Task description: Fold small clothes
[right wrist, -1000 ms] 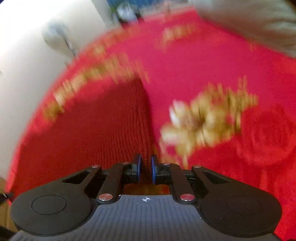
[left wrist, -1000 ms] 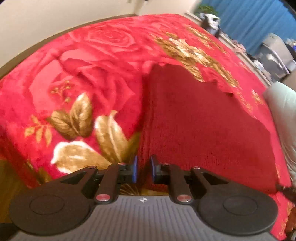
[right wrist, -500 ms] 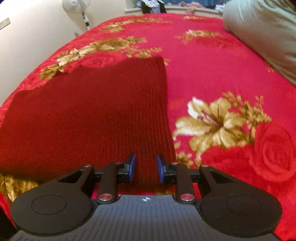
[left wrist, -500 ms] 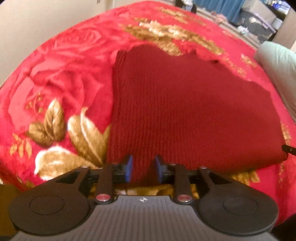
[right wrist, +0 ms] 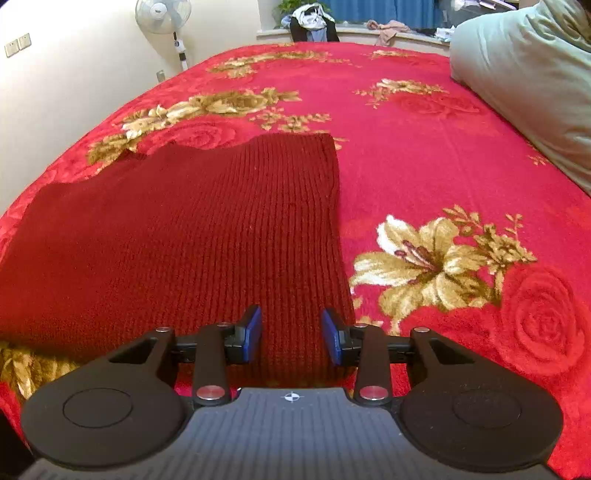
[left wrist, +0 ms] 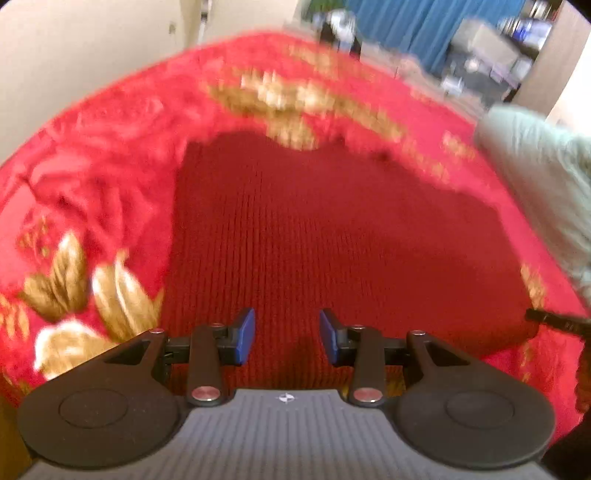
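So red floral blanket (right wrist: 424, 155) w/ knit garment (right wrist: 192, 236) flat, fan (right wrist: 162, 14) by wall; both jaws just opened, nothing gripped.

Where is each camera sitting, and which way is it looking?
Left wrist view: sits on the left gripper, looking down over the dark red knit garment; its own open fingers show.
Right wrist view: sits on the right gripper, facing the garment's right edge; open fingers show.
Both share the garment, the red flowered blanket and the pale pillow.
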Available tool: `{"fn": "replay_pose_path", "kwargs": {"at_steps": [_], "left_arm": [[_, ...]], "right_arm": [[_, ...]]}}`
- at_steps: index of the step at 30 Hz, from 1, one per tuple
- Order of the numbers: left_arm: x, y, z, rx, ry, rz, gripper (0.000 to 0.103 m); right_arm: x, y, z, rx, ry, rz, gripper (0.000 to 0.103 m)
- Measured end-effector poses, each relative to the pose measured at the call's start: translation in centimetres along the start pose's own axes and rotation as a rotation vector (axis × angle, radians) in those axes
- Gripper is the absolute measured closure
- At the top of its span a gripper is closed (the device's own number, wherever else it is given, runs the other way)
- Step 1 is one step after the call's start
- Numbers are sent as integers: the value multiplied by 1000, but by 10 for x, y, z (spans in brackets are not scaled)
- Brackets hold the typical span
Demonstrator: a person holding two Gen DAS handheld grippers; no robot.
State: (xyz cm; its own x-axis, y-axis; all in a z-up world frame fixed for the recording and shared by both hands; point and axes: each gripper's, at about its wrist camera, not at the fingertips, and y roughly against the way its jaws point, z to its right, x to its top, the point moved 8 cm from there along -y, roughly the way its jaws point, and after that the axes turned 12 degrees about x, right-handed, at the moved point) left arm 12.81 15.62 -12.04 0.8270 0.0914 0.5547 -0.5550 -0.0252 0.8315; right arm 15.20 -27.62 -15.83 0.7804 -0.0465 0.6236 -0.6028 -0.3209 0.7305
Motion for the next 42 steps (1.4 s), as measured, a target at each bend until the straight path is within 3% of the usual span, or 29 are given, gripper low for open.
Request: {"fn": "replay_pose_path", "kwargs": {"at_steps": [2, 7, 10, 13, 16, 20, 23, 25, 27, 28, 29, 31, 34, 37, 42], "left_arm": [[-13, -18, 1, 69, -53, -81, 58], [-2, 4, 9, 90, -62, 49, 57], [-3, 23, 12, 103, -43, 116, 47], [-10, 32, 18, 176, -75, 132, 43], [-19, 35, 20, 218, -81, 123, 43], [-28, 37, 21, 230, -82, 133, 43], [-34, 33, 19, 215, -68, 134, 43], [-36, 31, 16, 178, -26, 122, 46], [-35, 33, 10, 127, 38, 121, 62], [-35, 34, 7, 106, 67, 119, 75], [-35, 34, 1, 85, 107, 113, 77], [-36, 33, -8, 62, 175, 94, 77], [-43, 22, -23, -3, 299, 12, 75], [-54, 6, -30, -74, 404, -95, 56], [-53, -8, -44, -75, 545, -129, 53]], "right_arm": [[-1, -2, -1, -2, 8, -11, 65], [16, 25, -9, -13, -9, 87, 65], [36, 60, -24, 25, -57, 198, 62], [48, 88, -49, 62, -1, 306, 51], [47, 92, -59, 62, 73, 367, 49], [27, 60, -50, 16, 123, 280, 50], [29, 52, -46, 29, 99, 266, 50], [33, 51, -46, 31, 89, 272, 50], [36, 48, -46, 19, 89, 273, 51], [38, 47, -46, 18, 87, 275, 58], [38, 46, -47, 22, 83, 275, 69], [41, 44, -47, 28, 73, 276, 77], [41, 44, -45, 25, 66, 280, 78], [42, 43, -45, 32, 55, 270, 77], [41, 39, -47, 39, 61, 258, 77]]}}
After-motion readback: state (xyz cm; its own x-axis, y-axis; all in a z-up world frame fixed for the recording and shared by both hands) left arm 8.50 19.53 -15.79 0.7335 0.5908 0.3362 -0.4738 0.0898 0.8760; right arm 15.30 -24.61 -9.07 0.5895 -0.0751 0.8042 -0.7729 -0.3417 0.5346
